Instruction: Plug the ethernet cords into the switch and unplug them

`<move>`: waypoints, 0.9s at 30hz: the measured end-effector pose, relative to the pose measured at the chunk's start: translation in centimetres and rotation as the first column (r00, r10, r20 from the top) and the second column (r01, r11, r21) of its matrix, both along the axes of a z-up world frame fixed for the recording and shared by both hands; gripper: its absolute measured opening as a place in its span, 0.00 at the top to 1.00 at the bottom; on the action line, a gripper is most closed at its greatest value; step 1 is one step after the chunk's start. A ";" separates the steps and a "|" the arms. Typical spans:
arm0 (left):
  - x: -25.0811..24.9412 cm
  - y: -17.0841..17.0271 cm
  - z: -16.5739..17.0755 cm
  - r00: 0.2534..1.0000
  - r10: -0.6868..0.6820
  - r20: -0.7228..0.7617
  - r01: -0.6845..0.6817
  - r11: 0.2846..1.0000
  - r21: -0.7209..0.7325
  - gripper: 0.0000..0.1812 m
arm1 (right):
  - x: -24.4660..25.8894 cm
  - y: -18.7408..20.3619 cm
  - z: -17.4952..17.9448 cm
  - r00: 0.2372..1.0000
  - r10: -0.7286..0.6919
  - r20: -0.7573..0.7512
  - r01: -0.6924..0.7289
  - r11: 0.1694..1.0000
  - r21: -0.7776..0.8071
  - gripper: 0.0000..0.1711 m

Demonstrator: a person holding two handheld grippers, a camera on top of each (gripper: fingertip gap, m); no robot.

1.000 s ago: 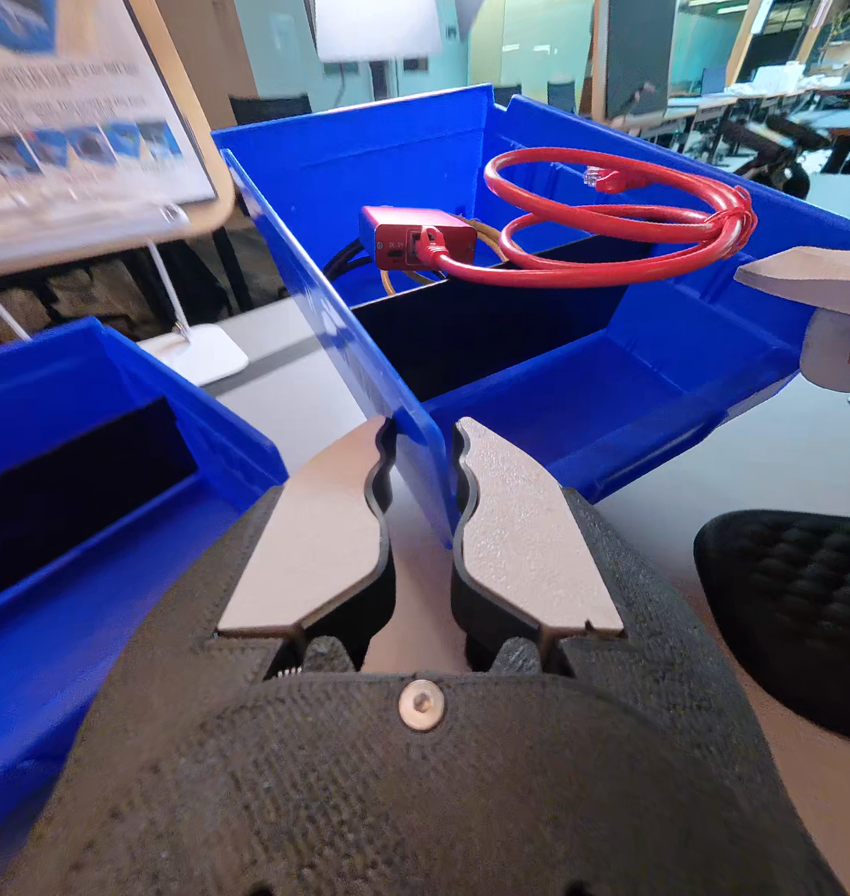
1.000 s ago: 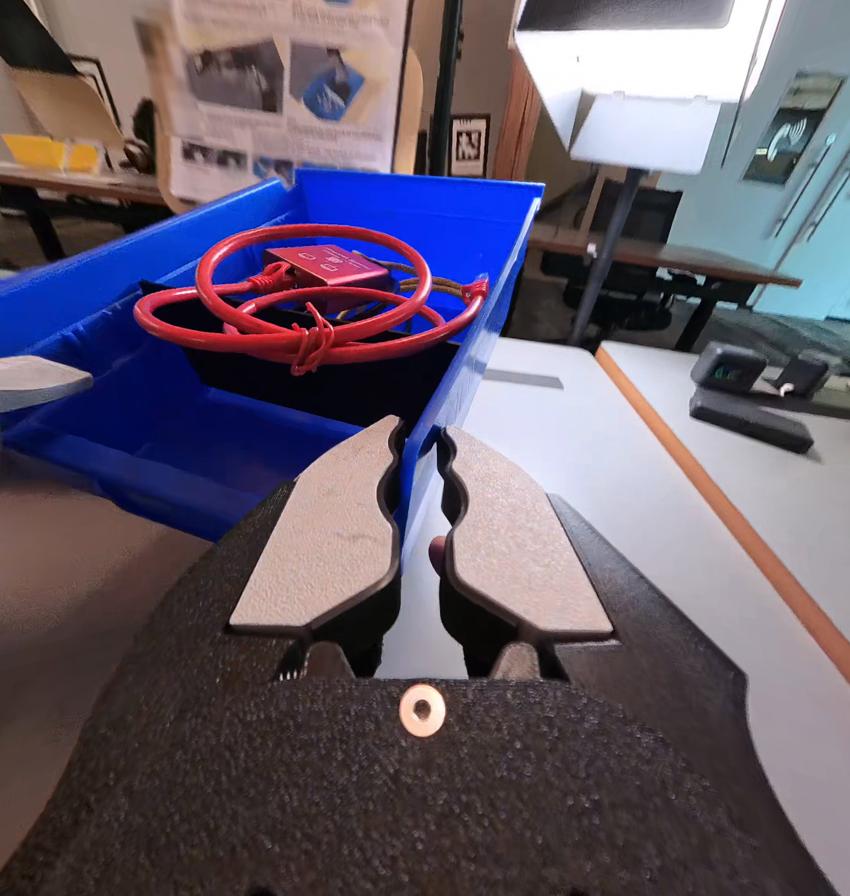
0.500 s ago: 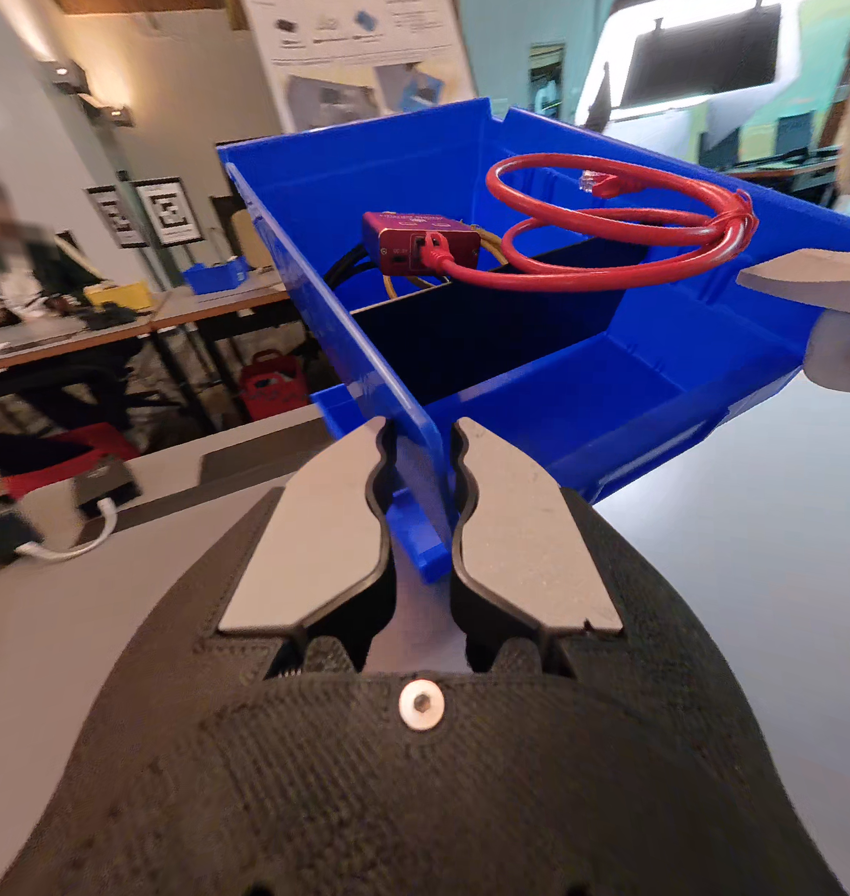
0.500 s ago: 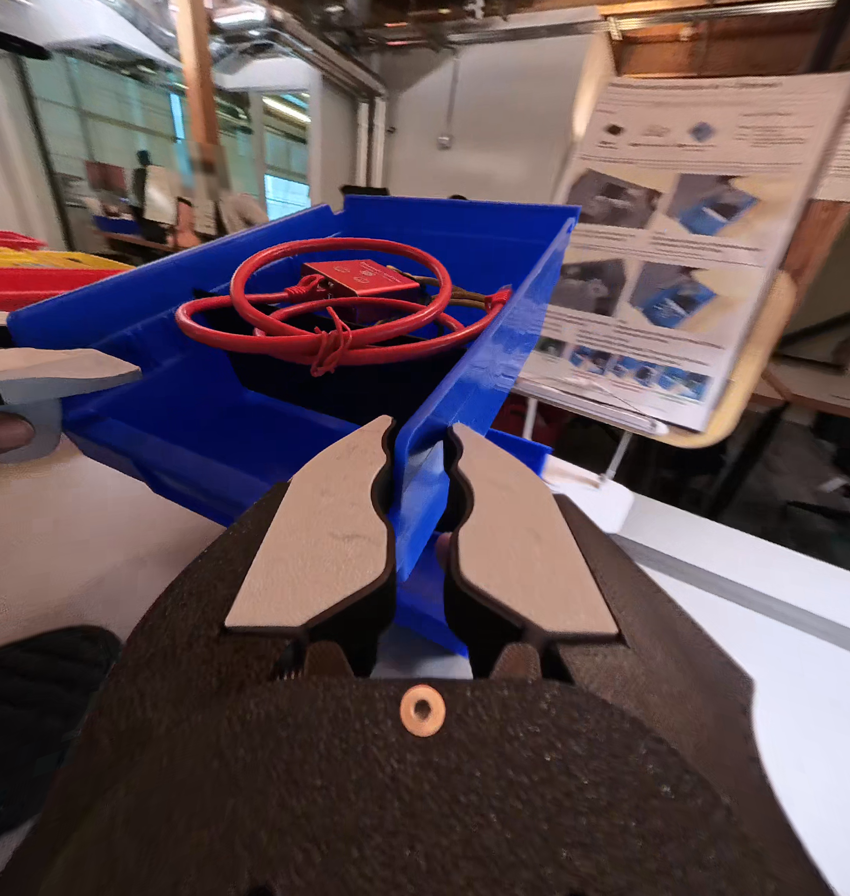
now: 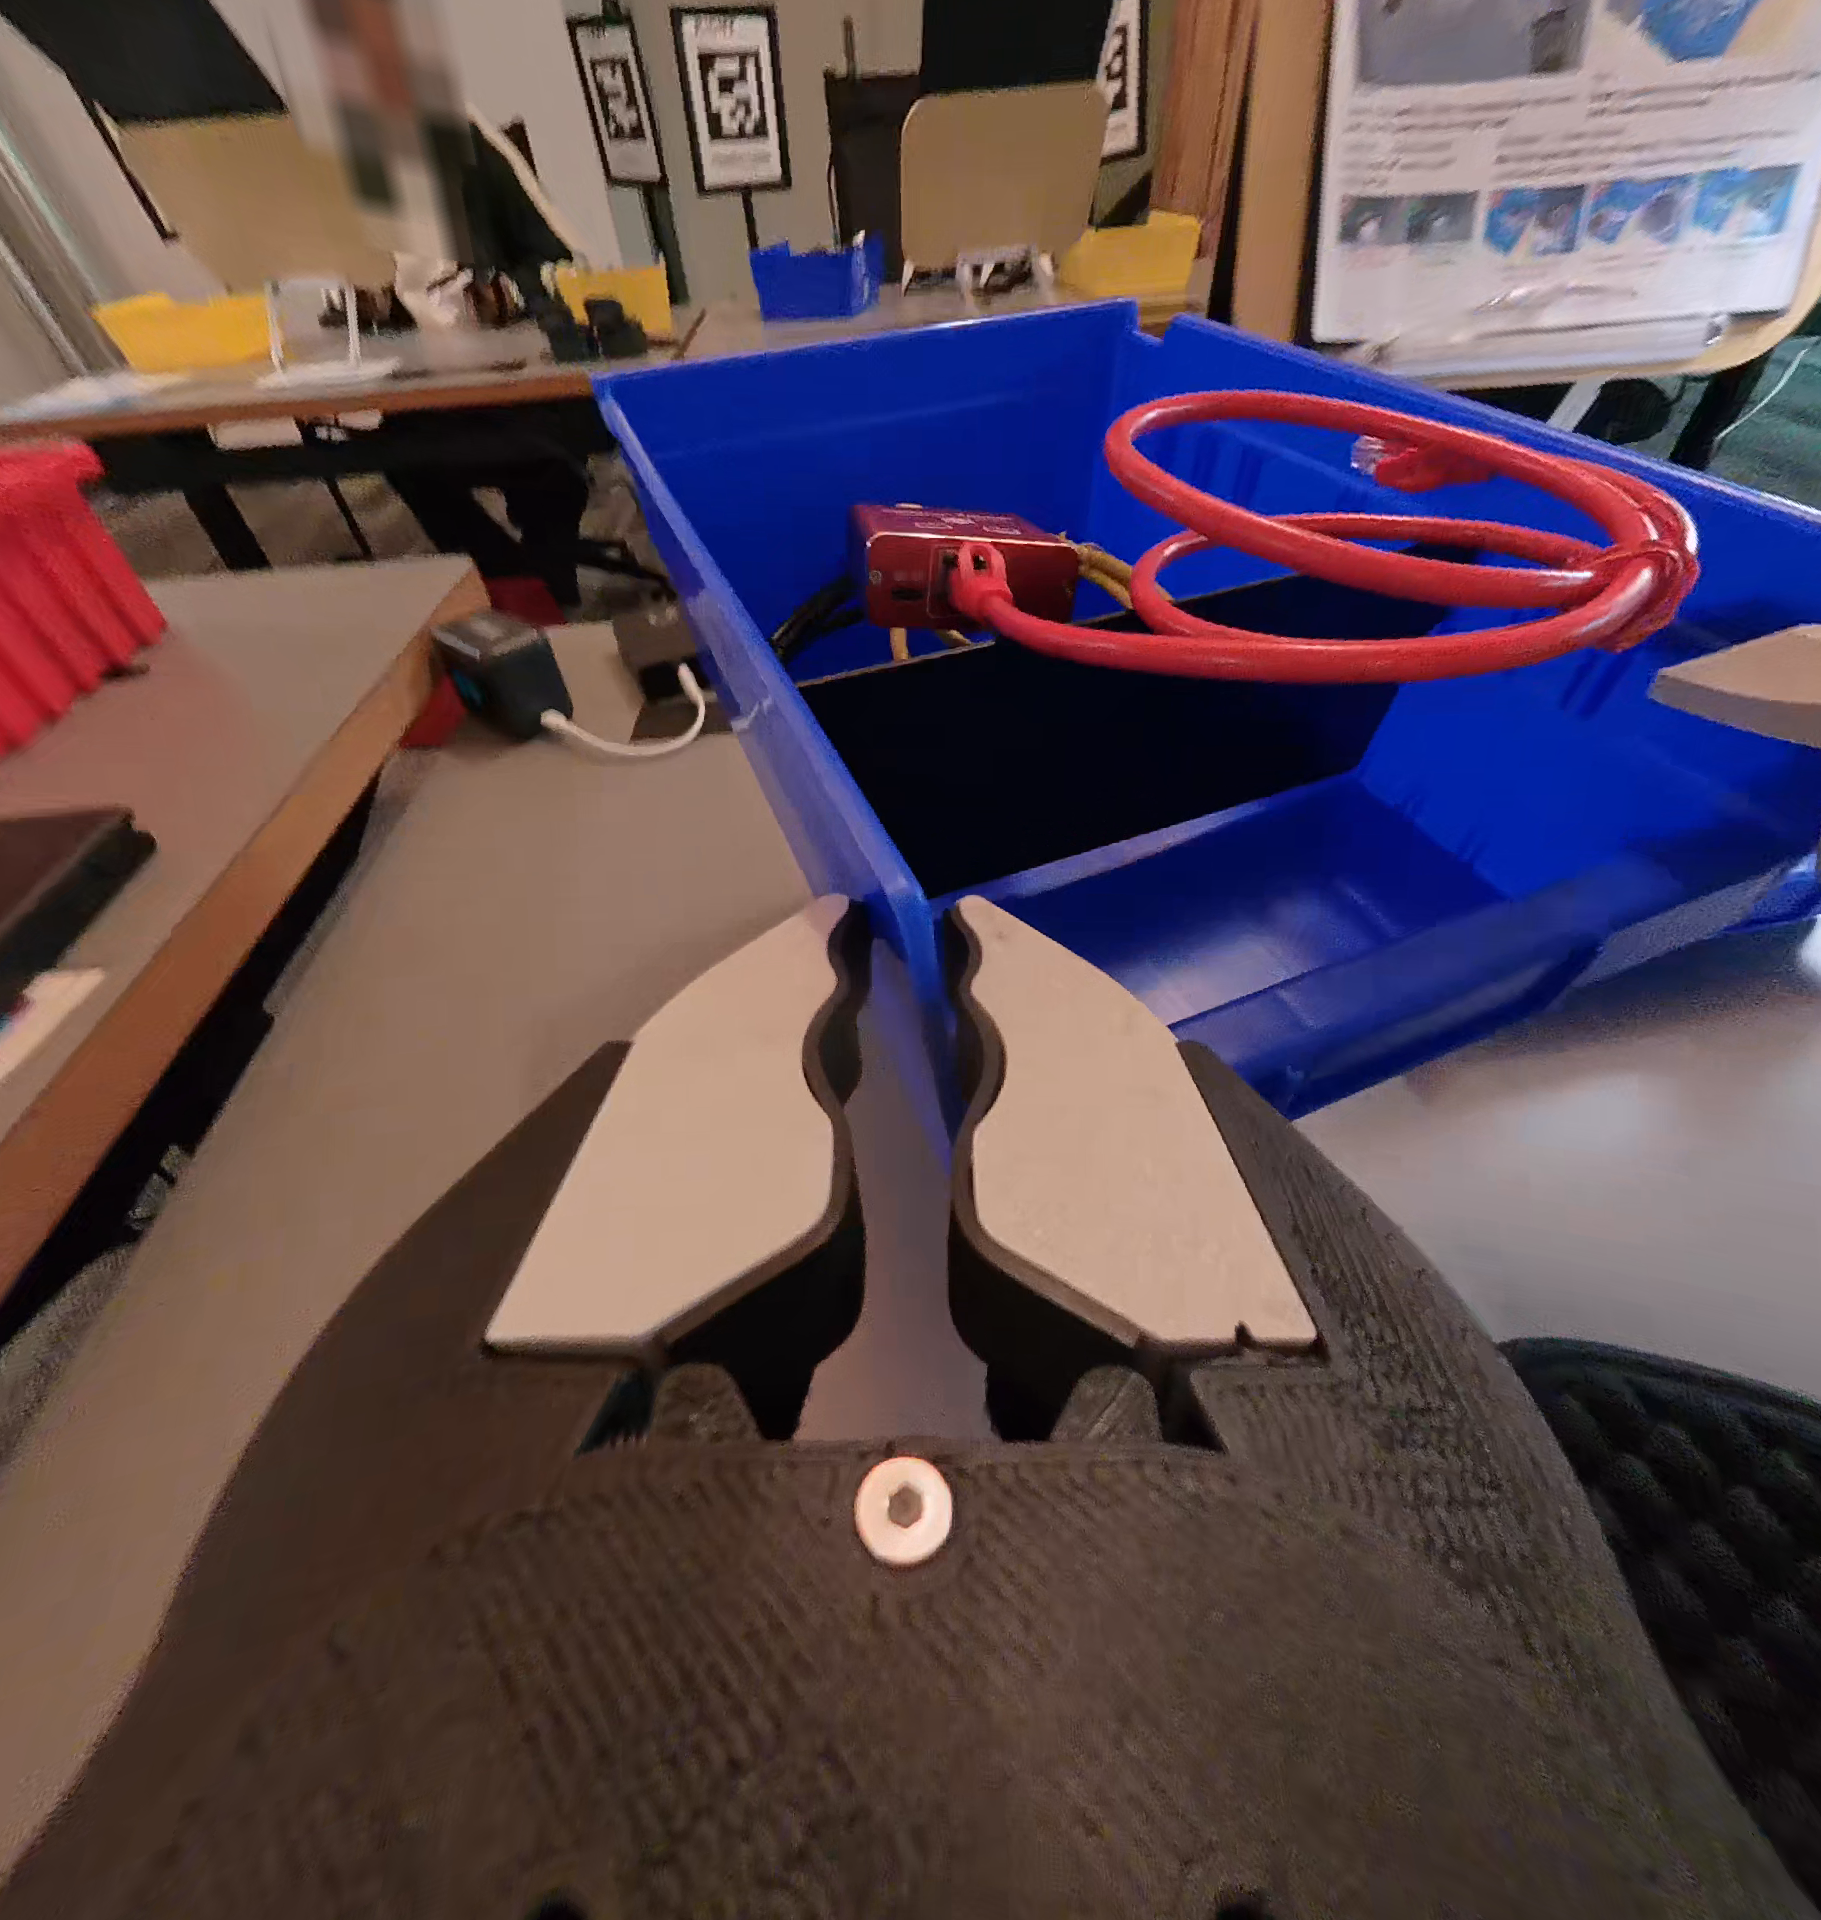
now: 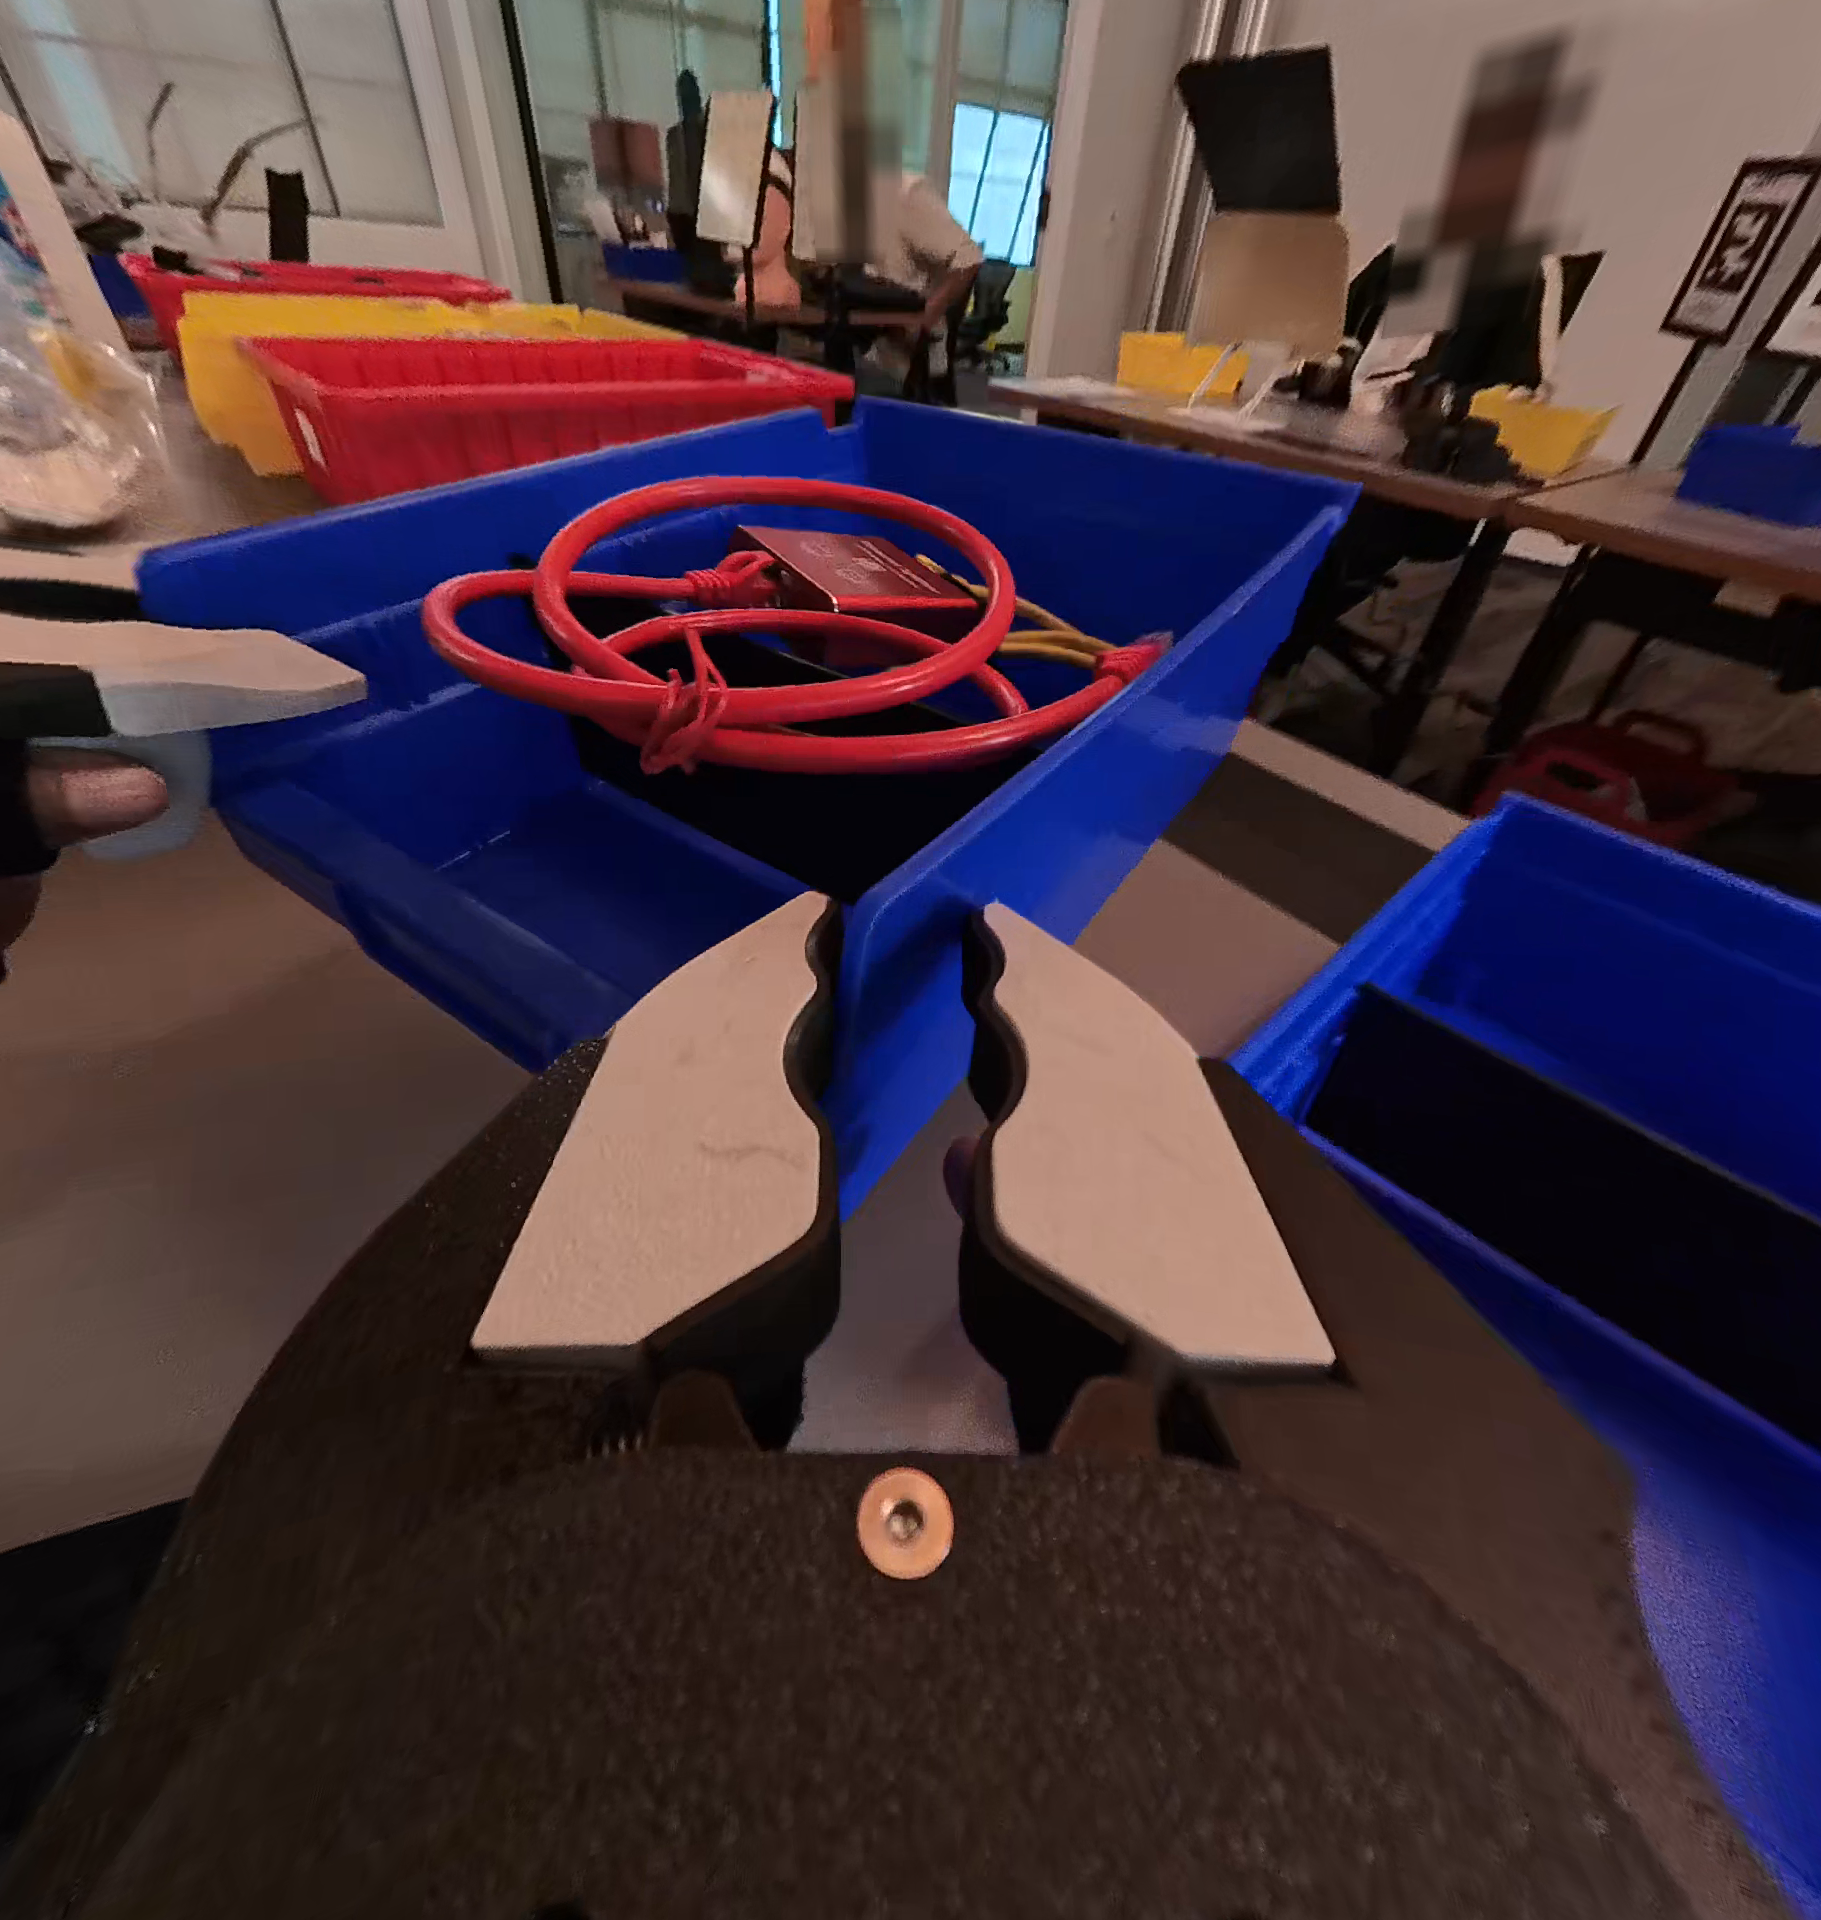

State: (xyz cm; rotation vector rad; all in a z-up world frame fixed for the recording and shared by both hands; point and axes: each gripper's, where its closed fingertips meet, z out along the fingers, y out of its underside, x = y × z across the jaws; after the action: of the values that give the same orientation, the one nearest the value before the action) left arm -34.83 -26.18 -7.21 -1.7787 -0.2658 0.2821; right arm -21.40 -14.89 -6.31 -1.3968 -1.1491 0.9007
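Note:
A blue bin (image 5: 989, 457) holds a red switch (image 5: 963, 566) with a coiled red ethernet cord (image 5: 1405, 582) plugged into its front; yellow cords show behind it. My left gripper (image 5: 901, 914) is shut on the bin's left wall at its near corner. My right gripper (image 6: 901, 914) is shut on the bin's right wall (image 6: 1093, 790) at its near corner. The switch (image 6: 854, 566) and red cord (image 6: 740, 665) also show in the right wrist view. Each view shows the other gripper's fingers at the frame edge. A black divider (image 5: 1082, 738) crosses the bin.
A second blue bin (image 6: 1612, 1091) with a black divider sits to the right. Red and yellow bins (image 6: 490, 395) stand far left. A grey table (image 5: 490, 935) lies below, with a charger and white cable (image 5: 532, 686) at the left. A black mesh chair (image 5: 1737, 1558) sits near right.
Both grippers, still shut on the bin's walls, have swung the bin round to the left. The background has shifted; a second blue bin now lies to the right.

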 end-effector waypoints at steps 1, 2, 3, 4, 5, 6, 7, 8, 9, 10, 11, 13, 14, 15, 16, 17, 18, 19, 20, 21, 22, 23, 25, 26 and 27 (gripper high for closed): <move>-0.6 0.1 -1.2 1.000 0.006 0.019 -0.006 1.000 -0.015 0.93 | -0.5 -0.1 -1.0 1.000 0.001 0.018 -0.001 1.000 -0.004 0.87; -1.1 0.3 -2.4 0.999 0.011 0.036 -0.010 0.999 -0.031 0.94 | -0.8 0.0 -1.9 0.999 -0.003 0.037 0.003 1.000 -0.009 0.87; -1.4 0.5 -3.6 0.999 0.012 0.050 -0.010 0.999 -0.044 0.94 | -1.1 0.2 -2.9 0.998 -0.007 0.055 0.008 1.000 -0.018 0.87; -1.5 0.7 -4.6 0.998 0.009 0.065 -0.006 0.999 -0.053 0.94 | -1.2 0.5 -3.8 0.998 -0.012 0.069 0.013 1.000 -0.023 0.88; -1.5 1.0 -5.4 0.997 0.006 0.083 -0.001 0.998 -0.057 0.94 | -1.2 0.7 -4.5 0.997 -0.020 0.078 0.021 1.000 -0.017 0.88; -1.5 1.2 -6.1 0.995 0.002 0.097 0.004 0.998 -0.063 0.94 | -1.2 1.0 -5.1 0.996 -0.025 0.090 0.026 1.000 -0.006 0.89; -1.5 1.5 -6.7 0.995 0.003 0.100 0.004 0.997 -0.072 0.94 | -1.1 1.2 -5.7 0.994 -0.027 0.104 0.028 1.000 -0.005 0.89; -1.6 1.7 -7.1 0.996 0.004 0.094 0.003 0.997 -0.076 0.94 | -1.1 1.4 -6.5 0.992 -0.030 0.122 0.030 1.000 -0.003 0.89; -1.6 1.9 -7.2 0.997 0.005 0.082 0.001 0.997 -0.073 0.94 | -1.0 1.7 -7.3 0.989 -0.032 0.146 0.032 0.999 0.003 0.89; -1.6 2.1 -7.3 0.998 0.008 0.068 -0.003 0.997 -0.075 0.94 | -1.0 1.9 -7.9 0.987 -0.029 0.159 0.029 1.000 0.006 0.89; -1.6 2.3 -7.4 0.998 0.010 0.055 -0.006 0.996 -0.084 0.93 | -1.0 2.2 -8.4 0.985 -0.026 0.169 0.024 1.000 0.011 0.90; -1.6 2.7 -8.0 0.999 0.009 0.052 -0.004 0.994 -0.111 0.93 | -1.0 2.4 -9.2 0.974 0.003 0.225 -0.008 1.000 0.019 0.89; -1.6 2.8 -8.4 0.998 0.000 0.060 0.007 0.992 -0.124 0.93 | -0.8 2.3 -9.5 0.965 0.035 0.259 -0.040 0.999 0.014 0.89; -1.4 2.8 -8.7 0.997 -0.022 0.074 0.032 0.990 -0.135 0.91 | -0.4 2.0 -9.5 0.959 0.076 0.273 -0.082 0.997 0.010 0.89; -1.3 2.8 -8.6 0.995 -0.043 0.087 0.054 0.990 -0.133 0.88 | 0.1 1.7 -9.0 0.955 0.111 0.274 -0.120 0.993 0.015 0.88; -1.3 2.7 -8.1 0.995 -0.061 0.085 0.070 0.991 -0.115 0.86 | 0.7 1.6 -8.5 0.949 0.136 0.284 -0.150 0.988 0.027 0.86; -1.5 2.5 -7.5 0.995 -0.072 0.072 0.079 0.991 -0.104 0.83 | 1.5 1.4 -7.9 0.939 0.173 0.297 -0.193 0.981 0.037 0.83; -1.7 2.1 -6.7 0.996 -0.079 0.051 0.084 0.992 -0.096 0.80 | 2.4 1.6 -7.4 0.928 0.196 0.316 -0.220 0.975 0.042 0.80; -1.8 1.8 -5.7 0.995 -0.095 0.021 0.097 0.992 -0.086 0.78 | 3.4 2.2 -6.9 0.916 0.210 0.343 -0.241 0.969 0.048 0.76; -1.4 1.4 -4.6 0.992 -0.126 -0.010 0.125 0.989 -0.083 0.77 | 4.4 3.2 -6.8 0.901 0.209 0.380 -0.248 0.967 0.058 0.74; -0.9 1.2 -3.8 0.985 -0.167 -0.039 0.162 0.982 -0.100 0.77 | 5.5 4.5 -6.8 0.884 0.191 0.428 -0.247 0.966 0.079 0.72; 0.0 1.1 -3.3 0.974 -0.220 -0.060 0.210 0.968 -0.139 0.76 | 6.5 5.9 -7.1 0.860 0.173 0.480 -0.250 0.963 0.102 0.70; 2.4 1.5 -3.3 0.936 -0.345 -0.071 0.319 0.916 -0.244 0.73 | 8.3 8.3 -8.5 0.785 0.155 0.600 -0.280 0.952 0.121 0.68; 3.7 1.9 -3.5 0.912 -0.403 -0.070 0.366 0.881 -0.299 0.72 | 9.0 9.3 -9.3 0.741 0.133 0.658 -0.290 0.947 0.135 0.66; 5.1 2.4 -4.0 0.885 -0.460 -0.075 0.408 0.842 -0.354 0.71 | 9.4 10.1 -10.0 0.704 0.115 0.700 -0.310 0.938 0.158 0.65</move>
State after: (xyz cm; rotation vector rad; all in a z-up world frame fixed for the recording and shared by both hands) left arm -29.78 -23.78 -11.21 -2.0760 0.3238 0.1403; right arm -11.98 -4.76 -16.35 -1.4200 -1.9575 0.3332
